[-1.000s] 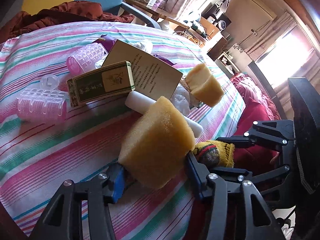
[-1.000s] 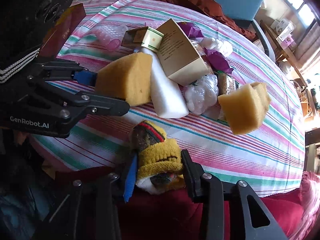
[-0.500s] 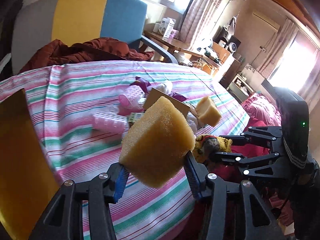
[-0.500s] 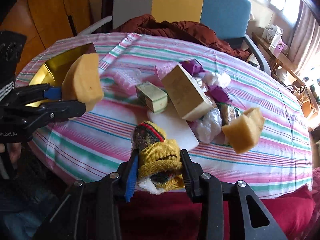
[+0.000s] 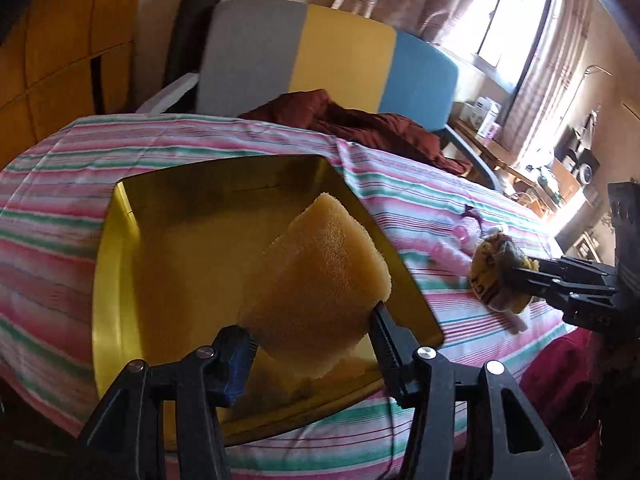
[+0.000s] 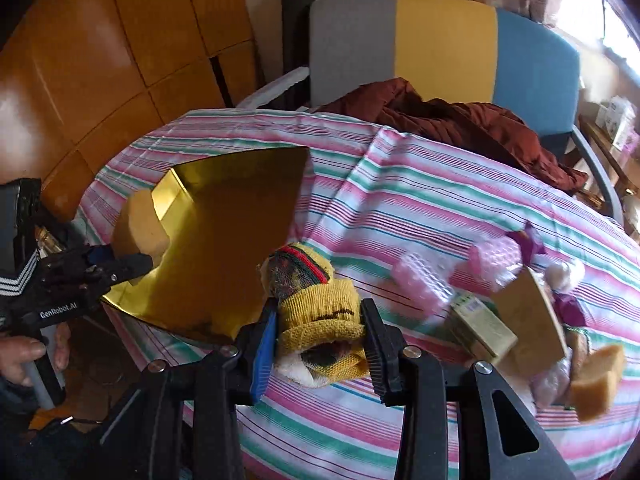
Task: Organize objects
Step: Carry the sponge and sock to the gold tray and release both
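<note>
My left gripper (image 5: pixel 312 332) is shut on a yellow sponge (image 5: pixel 320 280) and holds it over the shiny gold tray (image 5: pixel 132 264). From the right wrist view the same left gripper (image 6: pixel 128 258) and sponge (image 6: pixel 138 226) hang at the gold tray's (image 6: pixel 224 240) left edge. My right gripper (image 6: pixel 318 344) is shut on a rolled yellow sock (image 6: pixel 316 308) with red and green bands, just right of the tray. In the left wrist view the right gripper (image 5: pixel 516 280) and the sock (image 5: pixel 492 272) appear at the right.
A second yellow sponge (image 6: pixel 596 380), two small boxes (image 6: pixel 516 320), pink hair rollers (image 6: pixel 420 284) and crumpled wrappers lie at the right of the striped tablecloth (image 6: pixel 400 200). A dark red garment (image 6: pixel 440 120) lies at the back before a grey, yellow and blue chair (image 6: pixel 440 40). A hand (image 6: pixel 24 356) grips the left handle.
Both grippers have swung left, away from the pile of objects. The left one has carried its sponge over the gold tray, and the right one has brought the sock beside the tray.
</note>
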{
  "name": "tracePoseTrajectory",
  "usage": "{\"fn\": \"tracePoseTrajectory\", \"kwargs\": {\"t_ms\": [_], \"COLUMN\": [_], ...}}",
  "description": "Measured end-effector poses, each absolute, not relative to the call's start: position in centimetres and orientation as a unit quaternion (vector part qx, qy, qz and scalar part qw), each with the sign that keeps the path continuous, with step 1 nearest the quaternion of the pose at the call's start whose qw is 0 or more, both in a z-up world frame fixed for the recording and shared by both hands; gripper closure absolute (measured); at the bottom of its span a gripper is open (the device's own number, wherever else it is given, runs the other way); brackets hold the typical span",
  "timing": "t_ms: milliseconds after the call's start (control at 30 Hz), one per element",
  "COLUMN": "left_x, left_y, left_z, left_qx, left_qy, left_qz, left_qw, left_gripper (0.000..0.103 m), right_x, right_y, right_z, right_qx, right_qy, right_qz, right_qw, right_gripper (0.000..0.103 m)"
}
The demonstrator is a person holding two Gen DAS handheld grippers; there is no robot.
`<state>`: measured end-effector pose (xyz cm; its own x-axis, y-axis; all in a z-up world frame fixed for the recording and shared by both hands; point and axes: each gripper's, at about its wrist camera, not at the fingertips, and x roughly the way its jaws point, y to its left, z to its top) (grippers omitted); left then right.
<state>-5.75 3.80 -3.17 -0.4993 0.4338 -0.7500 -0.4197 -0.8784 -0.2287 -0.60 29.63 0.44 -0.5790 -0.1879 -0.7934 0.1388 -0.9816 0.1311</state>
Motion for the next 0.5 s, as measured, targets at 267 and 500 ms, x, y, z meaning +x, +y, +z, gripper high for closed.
{"fn": "tracePoseTrajectory", "kwargs": {"t_ms": [267, 500], "left_x": [-5.2, -4.6], "left_y": [-1.5, -3.2], "left_z": [-5.1, -5.3], "left_qx": [-0.455, -0.465], "left_qy": [-0.006, 0.000], "left_qz": [0.875, 0.873], "left_qw": [0.168, 0.144], "left_gripper": [0.042, 0.021], "right_x": [-7.4, -12.7], "right_y": [23.3, 20.6], "right_z": [-1.8, -2.9], "right_qx": [0.472, 0.476], "right_qy": [-0.040, -0.050], "right_qz": [-0.870, -0.870], "right_qw": [0.135, 0.118], "right_gripper": [0.063, 0.058]}}
